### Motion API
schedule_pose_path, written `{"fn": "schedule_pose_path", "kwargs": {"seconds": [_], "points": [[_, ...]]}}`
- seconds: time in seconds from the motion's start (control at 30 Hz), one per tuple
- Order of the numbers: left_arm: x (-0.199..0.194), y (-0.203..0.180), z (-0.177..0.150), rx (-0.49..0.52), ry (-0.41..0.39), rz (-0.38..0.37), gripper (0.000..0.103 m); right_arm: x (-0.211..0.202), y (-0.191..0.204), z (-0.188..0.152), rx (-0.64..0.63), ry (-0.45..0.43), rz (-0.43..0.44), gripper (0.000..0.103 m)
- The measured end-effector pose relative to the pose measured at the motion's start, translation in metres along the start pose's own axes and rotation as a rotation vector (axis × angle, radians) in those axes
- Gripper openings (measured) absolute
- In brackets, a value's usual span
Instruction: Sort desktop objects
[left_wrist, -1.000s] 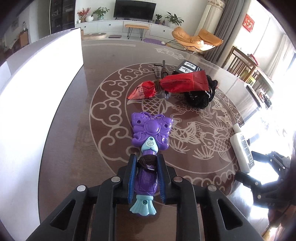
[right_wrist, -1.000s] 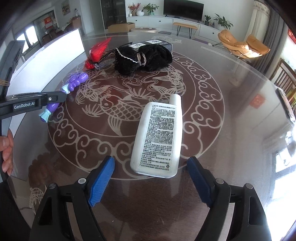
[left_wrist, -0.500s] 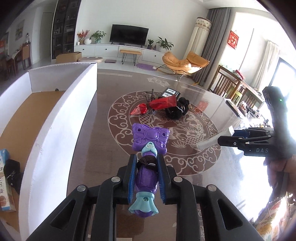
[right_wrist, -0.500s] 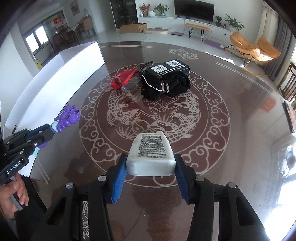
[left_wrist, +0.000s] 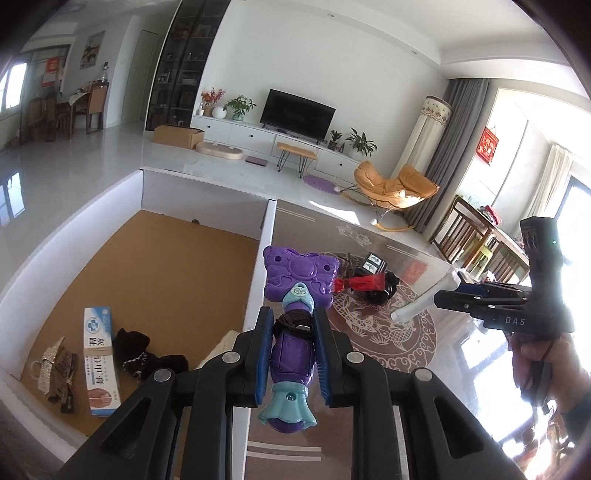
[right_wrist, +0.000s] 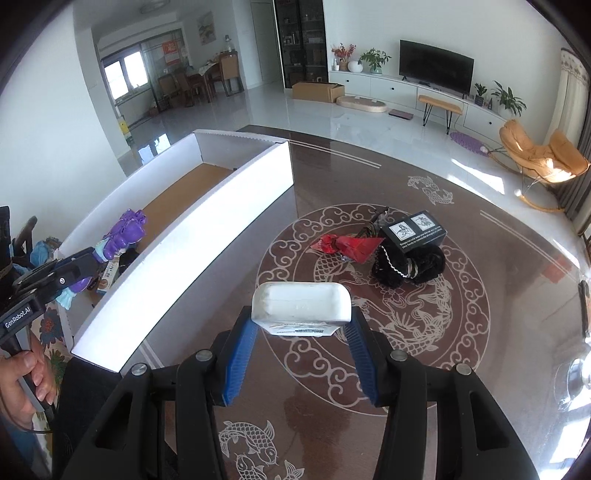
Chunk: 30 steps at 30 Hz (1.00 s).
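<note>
My left gripper (left_wrist: 291, 325) is shut on a purple butterfly toy wand (left_wrist: 295, 295) and holds it in the air over the right wall of the white box (left_wrist: 258, 266). It also shows in the right wrist view (right_wrist: 122, 236). My right gripper (right_wrist: 301, 339) is shut on a white bottle (right_wrist: 301, 306), lifted above the table; it also shows in the left wrist view (left_wrist: 424, 301). On the table lie a red packet (right_wrist: 347, 245), a black pouch (right_wrist: 410, 266) and a black carton (right_wrist: 413, 229).
The white box (right_wrist: 207, 236) has a brown floor holding a toothpaste carton (left_wrist: 99, 347), a black cloth item (left_wrist: 144, 354) and a glittery item (left_wrist: 55, 365). The round patterned table (right_wrist: 461, 332) stretches right of the box. Chairs stand beyond its far edge.
Both grippers have risen. The left one has carried the purple toy up and left over the box wall. The right one has lifted the white bottle higher off the table.
</note>
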<state>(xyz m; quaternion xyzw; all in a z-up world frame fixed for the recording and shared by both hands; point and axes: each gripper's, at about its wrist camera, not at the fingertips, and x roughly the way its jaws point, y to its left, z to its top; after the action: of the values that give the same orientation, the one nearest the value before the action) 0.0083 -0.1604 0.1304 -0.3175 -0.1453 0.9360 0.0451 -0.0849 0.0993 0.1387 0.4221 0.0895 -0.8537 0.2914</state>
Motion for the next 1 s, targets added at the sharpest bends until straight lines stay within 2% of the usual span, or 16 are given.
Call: {"fn": "schedule_pose_path", "kwargs": {"seconds": [0.13, 0.27, 0.37, 0.5, 0.53, 0.57, 0.6, 0.67, 0.73, 0.83, 0.9, 1.0], "points": [[-0.016, 0.06, 0.014, -0.064, 0.001, 0.108, 0.021, -0.003, 0.057, 0.035, -0.079, -0.049, 0.103, 0.05], [-0.009, 0.114, 0.015, -0.11, 0.065, 0.209, 0.021, 0.016, 0.125, 0.06, -0.154, -0.03, 0.227, 0.05], [0.007, 0.14, 0.009, -0.142, 0.139, 0.233, 0.021, 0.05, 0.175, 0.071, -0.223, 0.045, 0.27, 0.05], [0.028, 0.156, -0.003, -0.172, 0.214, 0.254, 0.022, 0.12, 0.22, 0.077, -0.243, 0.207, 0.237, 0.05], [0.032, 0.158, -0.004, -0.179, 0.222, 0.258, 0.023, 0.135, 0.226, 0.079, -0.242, 0.221, 0.217, 0.051], [0.035, 0.16, -0.005, -0.187, 0.23, 0.262, 0.032, 0.147, 0.23, 0.082, -0.236, 0.214, 0.198, 0.051], [0.038, 0.161, -0.005, -0.198, 0.235, 0.275, 0.052, 0.157, 0.231, 0.085, -0.223, 0.192, 0.185, 0.051], [0.034, 0.161, -0.005, -0.206, 0.209, 0.316, 0.077, 0.166, 0.229, 0.093, -0.173, 0.152, 0.181, 0.054], [0.026, 0.159, -0.005, -0.2, 0.167, 0.332, 0.079, 0.162, 0.221, 0.1, -0.103, 0.089, 0.194, 0.06], [0.018, 0.153, -0.008, -0.197, 0.148, 0.342, 0.079, 0.139, 0.204, 0.1, -0.056, -0.032, 0.194, 0.073], [0.014, 0.139, -0.01, -0.183, 0.125, 0.328, 0.079, 0.118, 0.189, 0.087, -0.062, -0.11, 0.154, 0.087], [0.011, 0.104, -0.015, -0.15, 0.091, 0.267, 0.079, 0.091, 0.154, 0.049, -0.077, -0.195, 0.066, 0.095]]}}
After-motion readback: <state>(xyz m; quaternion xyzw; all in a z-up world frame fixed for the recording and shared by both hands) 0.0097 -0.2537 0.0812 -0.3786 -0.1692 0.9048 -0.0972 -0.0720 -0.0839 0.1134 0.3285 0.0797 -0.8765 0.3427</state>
